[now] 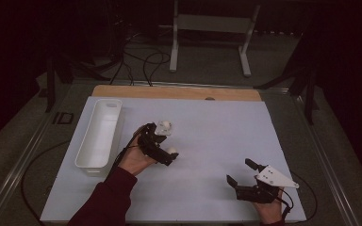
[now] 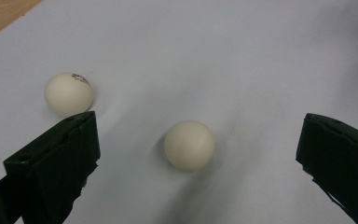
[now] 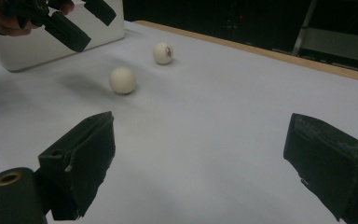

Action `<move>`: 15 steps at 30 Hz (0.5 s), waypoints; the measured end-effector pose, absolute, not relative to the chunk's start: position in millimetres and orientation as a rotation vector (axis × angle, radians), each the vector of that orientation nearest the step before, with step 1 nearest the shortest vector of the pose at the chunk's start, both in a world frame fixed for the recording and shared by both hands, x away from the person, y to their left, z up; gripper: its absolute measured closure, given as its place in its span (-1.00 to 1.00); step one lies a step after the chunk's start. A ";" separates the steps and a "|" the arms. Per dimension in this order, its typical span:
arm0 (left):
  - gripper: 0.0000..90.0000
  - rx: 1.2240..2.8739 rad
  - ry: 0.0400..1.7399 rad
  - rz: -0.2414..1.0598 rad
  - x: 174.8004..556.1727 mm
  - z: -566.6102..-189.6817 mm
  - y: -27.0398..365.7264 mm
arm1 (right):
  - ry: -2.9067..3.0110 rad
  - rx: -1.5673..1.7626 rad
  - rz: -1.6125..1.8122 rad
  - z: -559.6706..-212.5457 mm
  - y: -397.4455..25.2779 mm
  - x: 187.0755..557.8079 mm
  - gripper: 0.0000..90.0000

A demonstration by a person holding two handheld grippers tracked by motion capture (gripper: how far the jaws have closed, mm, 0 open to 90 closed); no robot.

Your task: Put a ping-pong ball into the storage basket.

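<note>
Ball lies on the white table, between the left gripper's wide-open jaws — not touched. Second ball, with a dark mark, sits just beyond. Right gripper — jaws wide apart, holding nothing — hovers well apart. Bin at left.

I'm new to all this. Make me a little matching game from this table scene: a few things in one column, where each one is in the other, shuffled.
1. plain ball
2. marked ball
3. white bin
4. right gripper

a. along the table's left side
b. open, near the table's front right corner
c. between the left gripper's open jaws
d. just beyond one jaw of the left gripper

Pairs: 1-c, 2-d, 3-a, 4-b
</note>
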State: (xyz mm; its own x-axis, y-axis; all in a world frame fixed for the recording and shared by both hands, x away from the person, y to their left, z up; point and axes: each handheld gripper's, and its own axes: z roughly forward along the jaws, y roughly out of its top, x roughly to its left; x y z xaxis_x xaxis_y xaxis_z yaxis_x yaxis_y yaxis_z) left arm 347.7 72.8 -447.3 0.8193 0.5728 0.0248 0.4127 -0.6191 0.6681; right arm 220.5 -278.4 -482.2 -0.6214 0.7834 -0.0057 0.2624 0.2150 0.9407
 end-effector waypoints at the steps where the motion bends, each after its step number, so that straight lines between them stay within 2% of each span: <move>1: -1.00 2.324 0.720 0.309 347.7 -447.3 72.8 | 2.006 0.964 1.405 -482.2 -278.4 220.5 -0.81; 15: -0.99 2.344 0.735 0.297 351.6 -454.3 68.6 | 2.006 0.963 1.406 -482.6 -278.2 220.9 -0.81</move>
